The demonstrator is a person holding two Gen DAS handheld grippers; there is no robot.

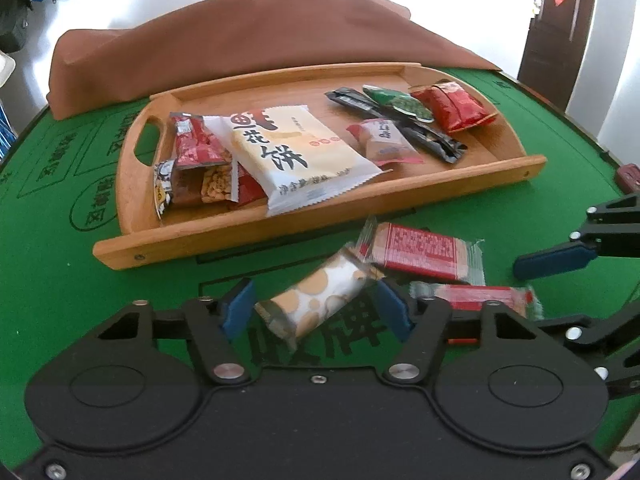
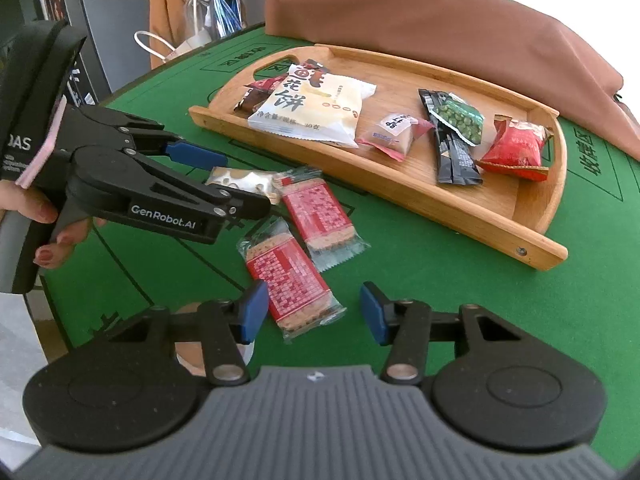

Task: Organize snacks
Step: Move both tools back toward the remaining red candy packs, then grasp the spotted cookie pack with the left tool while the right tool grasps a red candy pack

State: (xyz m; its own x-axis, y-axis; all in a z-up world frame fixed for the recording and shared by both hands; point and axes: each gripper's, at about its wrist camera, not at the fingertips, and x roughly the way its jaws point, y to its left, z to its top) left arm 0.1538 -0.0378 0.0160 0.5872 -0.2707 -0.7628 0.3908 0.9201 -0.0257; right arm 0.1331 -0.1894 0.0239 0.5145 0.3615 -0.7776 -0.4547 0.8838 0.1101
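Left gripper (image 1: 316,308) down over the white, tan-spotted snack packet (image 1: 316,300) on the green felt table (image 1: 80,280), blue pads half-wide either side, not visibly pressing. Right gripper (image 2: 312,314) likewise part-open around the near end of a clear-wrapped red biscuit pack (image 2: 290,280), its twin (image 2: 320,216) just beyond. Bare felt between these and the near rim of the curved wooden tray (image 2: 400,188), loaded with wrapped snacks.

Left claw (image 1: 316,310) angled down, pads apart, right claw (image 2: 312,316) likewise part-open
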